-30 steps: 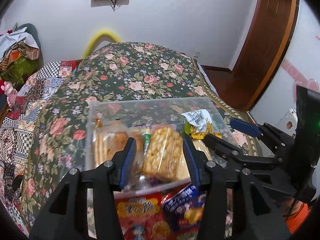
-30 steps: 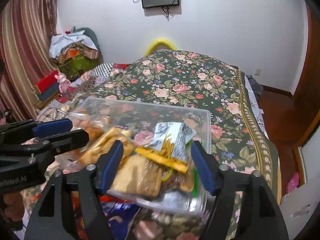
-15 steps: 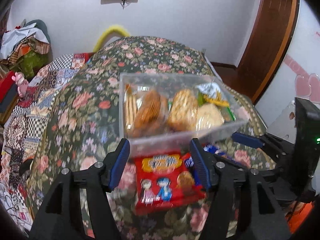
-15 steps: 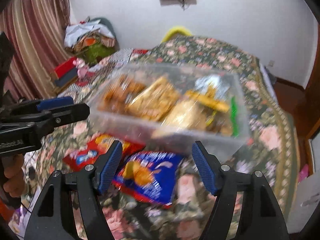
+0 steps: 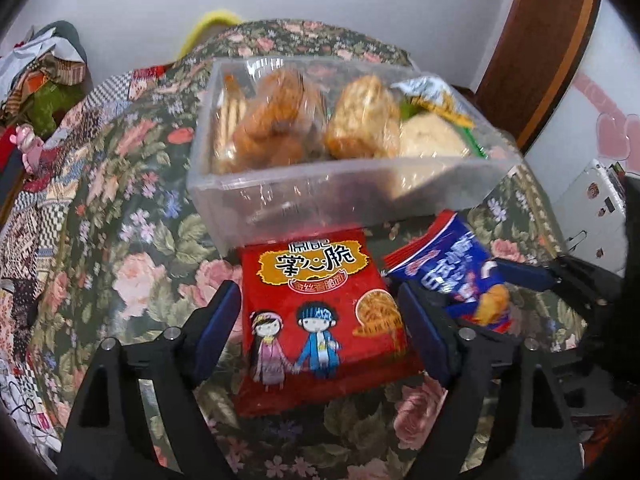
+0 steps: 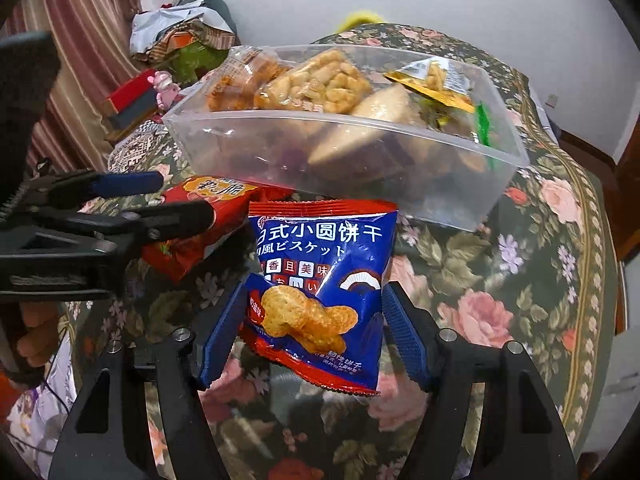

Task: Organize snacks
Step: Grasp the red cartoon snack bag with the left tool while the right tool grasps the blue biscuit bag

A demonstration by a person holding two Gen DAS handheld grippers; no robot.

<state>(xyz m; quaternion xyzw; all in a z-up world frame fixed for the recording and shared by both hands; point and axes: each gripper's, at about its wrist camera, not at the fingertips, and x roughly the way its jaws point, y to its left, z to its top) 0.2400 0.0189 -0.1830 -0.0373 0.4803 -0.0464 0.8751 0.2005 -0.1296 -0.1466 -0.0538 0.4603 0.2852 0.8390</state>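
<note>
A clear plastic box [image 5: 340, 196] [image 6: 400, 152] holding several wrapped snacks stands on the floral bedspread. A red snack packet [image 5: 320, 320] [image 6: 200, 216] lies just in front of it, between the open fingers of my left gripper [image 5: 322, 332]. A blue biscuit packet [image 6: 320, 292] [image 5: 452, 268] lies to its right, between the open fingers of my right gripper [image 6: 314, 336]. Neither gripper is closed on its packet. The left gripper also shows at the left of the right wrist view [image 6: 132, 200], and the right gripper at the right of the left wrist view.
The floral bedspread [image 5: 132, 264] covers the bed all around. A pile of clothes and boxes [image 6: 176, 48] lies beyond the bed's left side. A wooden door [image 5: 532, 52] is at the right. A white appliance [image 5: 592, 208] stands beside the bed.
Both grippers have drawn back from above the box and lowered. The red and blue packets now lie between their open fingers.
</note>
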